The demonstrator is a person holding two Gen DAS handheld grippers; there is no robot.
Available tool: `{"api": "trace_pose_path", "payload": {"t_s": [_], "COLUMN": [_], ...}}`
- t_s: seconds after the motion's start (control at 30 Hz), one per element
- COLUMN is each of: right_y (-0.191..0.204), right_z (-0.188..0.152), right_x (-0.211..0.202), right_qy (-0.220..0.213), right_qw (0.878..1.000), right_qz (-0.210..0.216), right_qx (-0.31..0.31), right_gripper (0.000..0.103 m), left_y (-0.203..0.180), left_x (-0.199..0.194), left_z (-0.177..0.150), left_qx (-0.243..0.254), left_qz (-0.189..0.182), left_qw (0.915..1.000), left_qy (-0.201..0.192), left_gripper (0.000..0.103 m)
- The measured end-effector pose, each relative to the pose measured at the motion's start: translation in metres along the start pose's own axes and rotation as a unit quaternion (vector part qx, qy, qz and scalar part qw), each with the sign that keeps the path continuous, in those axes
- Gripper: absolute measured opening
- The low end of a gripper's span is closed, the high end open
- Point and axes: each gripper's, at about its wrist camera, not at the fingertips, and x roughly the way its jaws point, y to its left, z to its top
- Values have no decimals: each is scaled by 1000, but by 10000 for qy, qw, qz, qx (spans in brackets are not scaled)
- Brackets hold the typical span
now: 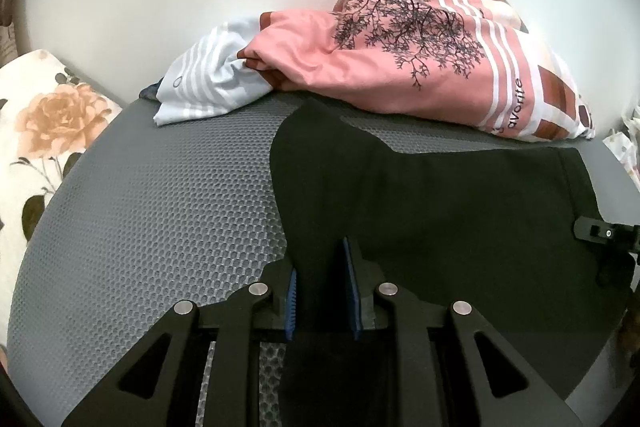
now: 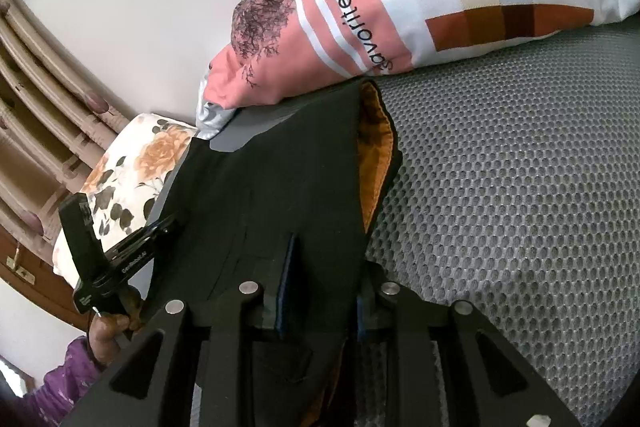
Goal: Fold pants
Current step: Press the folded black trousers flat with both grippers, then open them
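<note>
Black pants (image 1: 432,211) lie spread on a grey mesh mattress (image 1: 152,211). My left gripper (image 1: 322,267) is shut on a raised fold at the pants' left edge, the cloth pinched between its blue pads. In the right wrist view the pants (image 2: 280,179) show an orange lining (image 2: 374,147) at the waistband. My right gripper (image 2: 324,267) is shut on the pants near that waistband end; its right finger is partly hidden by cloth. The left gripper (image 2: 104,263) shows at the left of the right wrist view, and the right gripper's body (image 1: 604,233) at the right edge of the left wrist view.
A pink patterned pillow (image 1: 420,59) and a striped white cloth (image 1: 212,83) lie at the mattress's far side against a white wall. A floral pillow (image 1: 44,131) sits at the left. Mesh mattress (image 2: 520,187) lies right of the pants.
</note>
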Motion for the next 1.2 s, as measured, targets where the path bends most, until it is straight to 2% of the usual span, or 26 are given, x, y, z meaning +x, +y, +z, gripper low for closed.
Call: {"api": "trace_pose_path", "payload": {"t_s": [0.3,0.6,0.8,1.2], "right_y": [11,20,28,36], "right_z": [2,-2,-5,-9], "right_x": [6,6,7,5], "right_qy": [-81,-213,-316,-460], "right_qw": [9993,9965,9927,9863], "right_qz": [-276,-658,-968,-1330], "right_qx": [-234,-465,-646,-864], "right_gripper": [24,27,29,33], "left_y": [6,5,15,13], "left_x": [2,1,1,-1], "left_z": [1,0,1,0], "left_qx": [-145,-155,-379,-313], "left_qz": [-23,260,346,535], "left_qw": [9999,9995,9987,9981], "left_qy": [56,24,17,2], "left_gripper": [24,31,32,32]}}
